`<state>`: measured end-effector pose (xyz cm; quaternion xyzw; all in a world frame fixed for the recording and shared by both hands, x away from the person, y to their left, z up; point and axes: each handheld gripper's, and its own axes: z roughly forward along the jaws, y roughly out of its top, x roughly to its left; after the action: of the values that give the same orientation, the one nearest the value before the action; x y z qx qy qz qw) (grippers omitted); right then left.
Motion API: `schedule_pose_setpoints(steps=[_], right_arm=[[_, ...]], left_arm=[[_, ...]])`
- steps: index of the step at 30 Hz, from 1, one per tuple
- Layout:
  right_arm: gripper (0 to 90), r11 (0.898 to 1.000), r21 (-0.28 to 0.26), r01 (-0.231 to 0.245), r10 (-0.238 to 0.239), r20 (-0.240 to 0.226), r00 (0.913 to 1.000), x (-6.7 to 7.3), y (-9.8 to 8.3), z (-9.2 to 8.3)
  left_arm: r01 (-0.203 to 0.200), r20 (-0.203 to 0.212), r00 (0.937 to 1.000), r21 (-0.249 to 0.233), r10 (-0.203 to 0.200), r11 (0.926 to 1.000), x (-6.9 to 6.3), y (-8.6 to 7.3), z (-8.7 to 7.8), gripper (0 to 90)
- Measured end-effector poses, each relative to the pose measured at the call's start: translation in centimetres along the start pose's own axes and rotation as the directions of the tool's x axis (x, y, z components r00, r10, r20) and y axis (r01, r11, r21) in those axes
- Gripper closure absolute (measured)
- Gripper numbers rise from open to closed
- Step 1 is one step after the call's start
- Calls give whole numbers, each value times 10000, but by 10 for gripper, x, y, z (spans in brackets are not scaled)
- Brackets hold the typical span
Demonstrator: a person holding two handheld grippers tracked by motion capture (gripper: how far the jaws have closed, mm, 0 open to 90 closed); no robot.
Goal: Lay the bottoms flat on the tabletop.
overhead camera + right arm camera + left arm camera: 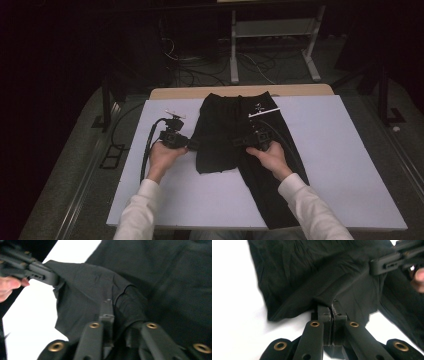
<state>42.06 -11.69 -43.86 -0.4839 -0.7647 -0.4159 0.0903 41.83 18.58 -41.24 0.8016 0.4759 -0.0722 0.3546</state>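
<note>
Mid-fold: left gripper (191, 143) clamps the black cotton trousers (220, 125); right gripper (239, 141) bunches fabric loosely between parted jaws; next, carry the folded leg across.

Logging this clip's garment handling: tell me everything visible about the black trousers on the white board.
The black trousers look like thin, matte, creased fabric. They lie on the white board, waistband at the far edge. One leg is folded up short; the other runs towards the person and past the near edge. The left hand-held gripper, jaws shut, pinches an edge and lifts it into a ridge. The right hand-held gripper has cloth bunched between its jaws; its grip is unclear.
</note>
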Motion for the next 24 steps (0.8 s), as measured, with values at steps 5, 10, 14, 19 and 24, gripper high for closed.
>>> schedule_pose_setpoints(steps=[5, 10, 14, 19, 24], right_arm=[[558, 9995, -319, 2, 13, 476, 9989, 3, -7, -11], [472, 9976, -694, -58, 119, 880, 9960, 11, -21, -27], [504, 9950, -913, -401, 451, 530, 9976, 16, -34, -35], [580, 9990, -225, -384, 382, -77, 9992, 31, -47, -29], [599, 9994, 96, -319, 315, 397, 9987, 35, -50, -17]], left_arm=[[205, 25, 9998, -205, -205, 9996, 3, 2, 9, 878], [306, -24, 9995, -305, -306, 9991, 3, 1, 8, 878], [320, -19, 9995, -313, -320, 9990, 3, 1, 8, 878], [274, -47, 9996, -180, -275, 9995, 2, -1, 12, 878], [266, -24, 9996, -117, -266, 9996, 2, -3, 14, 878]])
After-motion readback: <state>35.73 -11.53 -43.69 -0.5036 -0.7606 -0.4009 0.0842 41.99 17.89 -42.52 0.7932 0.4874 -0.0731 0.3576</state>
